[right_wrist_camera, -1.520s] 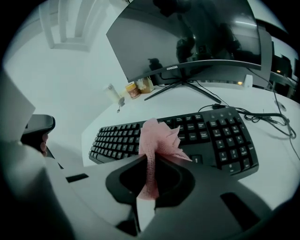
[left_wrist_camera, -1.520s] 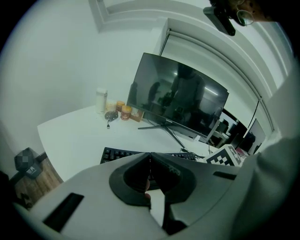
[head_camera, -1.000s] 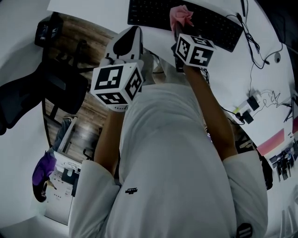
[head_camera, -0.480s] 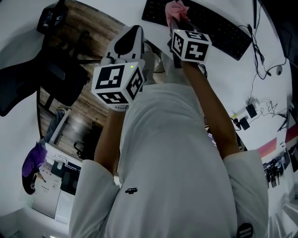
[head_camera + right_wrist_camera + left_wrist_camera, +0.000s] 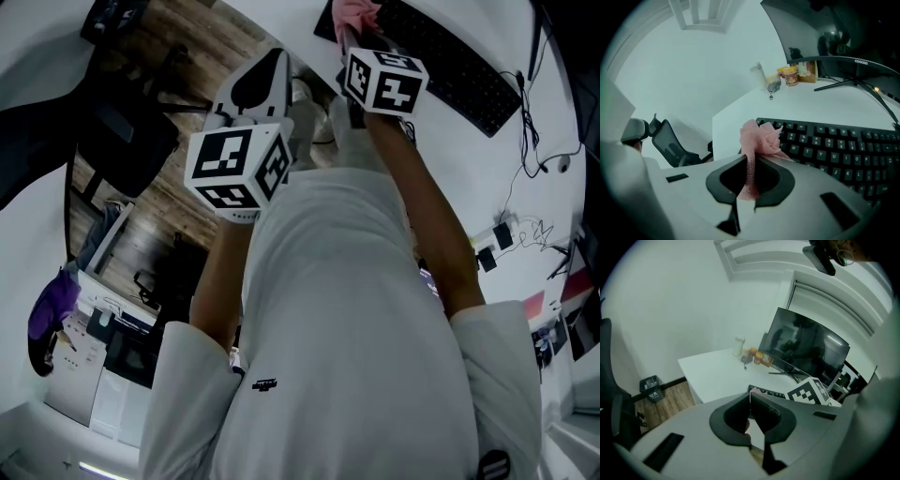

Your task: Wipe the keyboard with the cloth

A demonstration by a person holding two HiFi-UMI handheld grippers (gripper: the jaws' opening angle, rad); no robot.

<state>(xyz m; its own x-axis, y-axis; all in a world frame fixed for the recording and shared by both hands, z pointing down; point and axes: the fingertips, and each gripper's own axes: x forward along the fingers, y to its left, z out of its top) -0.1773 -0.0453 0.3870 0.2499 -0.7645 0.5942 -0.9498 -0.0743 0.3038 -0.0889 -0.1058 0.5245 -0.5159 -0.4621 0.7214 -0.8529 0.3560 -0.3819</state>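
Right tool (image 5: 750, 161) was clamped tight on the pink cloth (image 5: 759, 140) — bunched at the left end of the black keyboard (image 5: 834, 150) on the white desk (image 5: 740, 112); left tool (image 5: 751, 399) pinched together, empty, off the desk's edge.

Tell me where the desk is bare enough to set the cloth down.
Bare desk lies left of the keyboard, toward the corner, and between keyboard and monitor stand. Crowded: jars beside the stand; cables right of the keyboard.
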